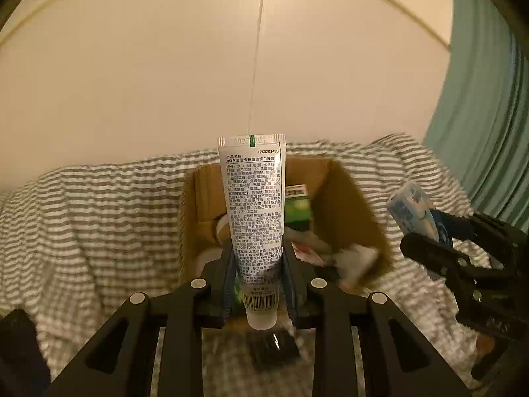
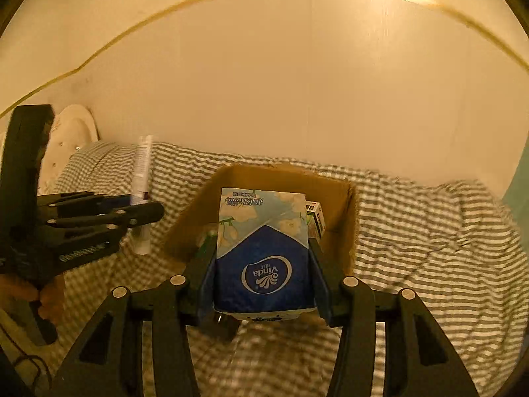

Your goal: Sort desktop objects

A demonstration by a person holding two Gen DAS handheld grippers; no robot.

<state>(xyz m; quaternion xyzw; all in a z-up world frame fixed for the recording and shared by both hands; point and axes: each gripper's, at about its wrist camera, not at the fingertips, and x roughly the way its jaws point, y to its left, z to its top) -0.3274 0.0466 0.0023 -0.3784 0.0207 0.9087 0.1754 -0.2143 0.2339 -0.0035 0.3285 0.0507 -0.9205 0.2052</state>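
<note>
bedspread (image 2: pixel 413 231): striped, runs out to the wall, loads of free space at 3 o'clock
box (image 2: pixel 344 228): open top, dead centre, rim clear
right gripper (image 2: pixel 263 284): clamped on tissue pack (image 2: pixel 261 248), just short of the box
left gripper (image 1: pixel 258 284): pinching upright tube (image 1: pixel 253 205), box at 12 o'clock

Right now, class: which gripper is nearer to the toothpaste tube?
Left. The left gripper is clamped on the toothpaste tube, holding it upright. The right gripper is off to the side, holding a tissue pack.
</note>
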